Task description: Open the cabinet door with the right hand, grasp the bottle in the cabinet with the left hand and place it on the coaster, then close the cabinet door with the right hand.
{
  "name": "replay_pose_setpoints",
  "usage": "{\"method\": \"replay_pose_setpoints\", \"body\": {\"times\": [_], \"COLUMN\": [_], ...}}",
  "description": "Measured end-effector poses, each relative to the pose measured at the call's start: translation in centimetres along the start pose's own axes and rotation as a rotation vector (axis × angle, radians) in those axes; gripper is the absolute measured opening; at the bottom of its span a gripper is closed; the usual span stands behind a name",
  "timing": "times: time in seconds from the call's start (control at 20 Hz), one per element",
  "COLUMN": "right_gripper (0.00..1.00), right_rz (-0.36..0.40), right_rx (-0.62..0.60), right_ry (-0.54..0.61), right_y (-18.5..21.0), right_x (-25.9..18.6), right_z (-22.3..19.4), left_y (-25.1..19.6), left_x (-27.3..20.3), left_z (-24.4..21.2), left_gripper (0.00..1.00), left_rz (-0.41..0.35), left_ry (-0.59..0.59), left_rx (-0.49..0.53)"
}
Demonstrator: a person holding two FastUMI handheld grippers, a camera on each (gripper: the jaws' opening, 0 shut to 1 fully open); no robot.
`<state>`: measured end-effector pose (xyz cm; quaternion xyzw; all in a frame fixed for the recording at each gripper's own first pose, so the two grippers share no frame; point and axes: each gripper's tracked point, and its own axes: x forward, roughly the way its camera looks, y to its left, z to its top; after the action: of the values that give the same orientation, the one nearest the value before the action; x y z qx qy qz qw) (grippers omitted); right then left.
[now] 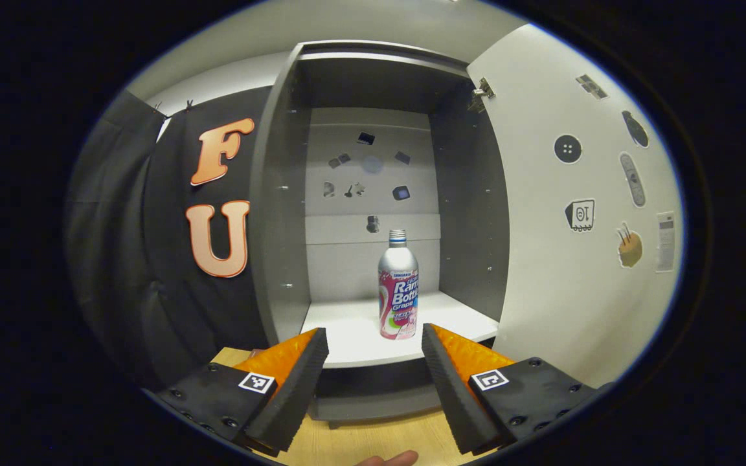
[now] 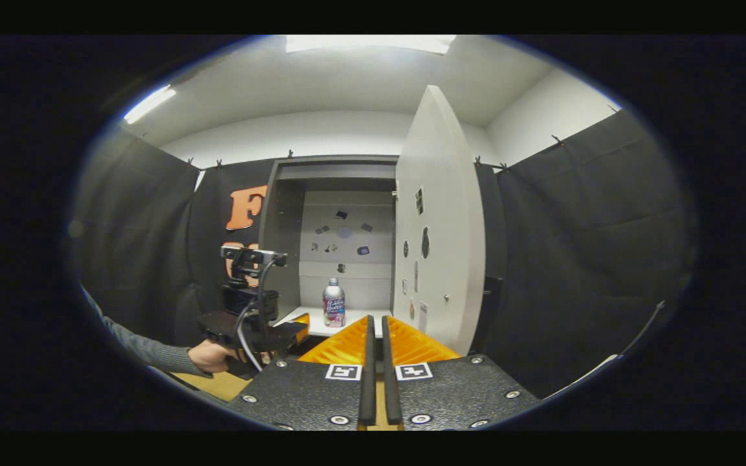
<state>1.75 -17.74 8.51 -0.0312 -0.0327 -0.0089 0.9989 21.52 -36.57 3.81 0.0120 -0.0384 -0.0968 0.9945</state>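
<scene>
A: Starting at nine o'clock in the left gripper view, what's there?

B: Black cloth wall, then the open cabinet (image 1: pixel 373 84). The bottle (image 1: pixel 398 285) stands upright on the white shelf (image 1: pixel 347 336), near its front edge, at about six o'clock from the stickers on the back panel. The cabinet door (image 1: pixel 580 213) is swung wide at three o'clock.

A: And the left gripper?

B: The left gripper (image 1: pixel 373 362) has its fingers spread wide apart and holds nothing. The bottle shows in the gap between them, nearer the right finger, a little way ahead and untouched.

A: The right one?

B: In the right gripper view the right gripper (image 2: pixel 376 362) has its fingers drawn nearly together on nothing, back from the door. At nine o'clock a hand (image 2: pixel 208 356) holds the left gripper near the shelf.

A: What could go wrong?

B: My judgement: the bottle sits off-centre toward the right finger, so that finger could nudge it first and tip it, since it is tall and narrow. A smooth metal body might also slip in a low or loose grip. I can't make out the coaster.
</scene>
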Motion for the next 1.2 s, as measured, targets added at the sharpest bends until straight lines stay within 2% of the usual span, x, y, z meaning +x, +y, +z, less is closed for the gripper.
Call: {"method": "replay_pose_setpoints", "body": {"times": [0.1, 0.15, 0.3, 0.65, 0.7, 0.75, 0.9, 0.95, 1.0, 1.05, 1.1, 1.15, 1.2], "right_gripper": [0.0, 0.05, 0.05, 0.05, 0.11, 0.0, 0.0, 0.0, 0.05, 0.0, 0.05, 0.0, 0.0], "right_rz": [-0.015, -0.023, -0.058, -0.12, -0.125, -0.129, -0.137, -0.136, -0.137, -0.131, -0.128, -0.122, -0.114], "right_rx": [-0.004, -0.006, 0.0, 0.001, 0.002, 0.004, 0.017, 0.022, 0.025, 0.028, 0.03, 0.032, 0.034], "right_ry": [0.015, 0.023, 0.046, 0.101, 0.103, 0.102, 0.101, 0.103, 0.104, 0.105, 0.106, 0.11, 0.113], "right_y": [0.3, 0.5, 0.3, 0.0, 0.1, 0.0, 0.0, 0.0, 0.1, 0.2, 0.4, 0.6, 0.8], "right_x": [1.4, 2.0, 3.6, 6.0, 6.1, 6.2, 6.2, 6.2, 6.0, 5.9, 5.6, 5.3, 5.1], "right_z": [-0.4, -0.6, -1.2, -2.7, -2.8, -2.7, -2.8, -2.9, -3.1, -3.1, -3.2, -3.4, -3.5], "left_y": [-1.2, -1.5, -2.1, -2.6, -2.7, -2.6, -2.4, -2.0, -2.0, -1.9, -1.7, -1.4, -1.2], "left_x": [4.0, 5.8, 10.3, 17.2, 17.6, 17.8, 17.1, 16.9, 16.4, 15.7, 14.7, 13.6, 12.4], "left_z": [0.0, -0.2, -1.0, -3.7, -4.0, -4.2, -3.4, -3.0, -2.6, -2.5, -2.0, -1.7, -1.6], "left_gripper": [0.94, 0.95, 0.95, 0.95, 0.95, 0.95, 0.94, 0.86, 0.86, 0.86, 0.85, 0.86, 0.85], "left_rz": [-0.028, -0.038, -0.049, -0.059, -0.059, -0.055, -0.046, -0.047, -0.052, -0.054, -0.052, -0.053, -0.055], "left_ry": [0.0, 0.006, 0.02, 0.066, 0.071, 0.075, 0.05, 0.035, 0.025, 0.016, 0.001, -0.01, -0.016], "left_rx": [0.005, 0.008, -0.002, -0.007, -0.003, 0.0, -0.004, -0.002, 0.002, 0.01, 0.014, 0.014, 0.015]}}
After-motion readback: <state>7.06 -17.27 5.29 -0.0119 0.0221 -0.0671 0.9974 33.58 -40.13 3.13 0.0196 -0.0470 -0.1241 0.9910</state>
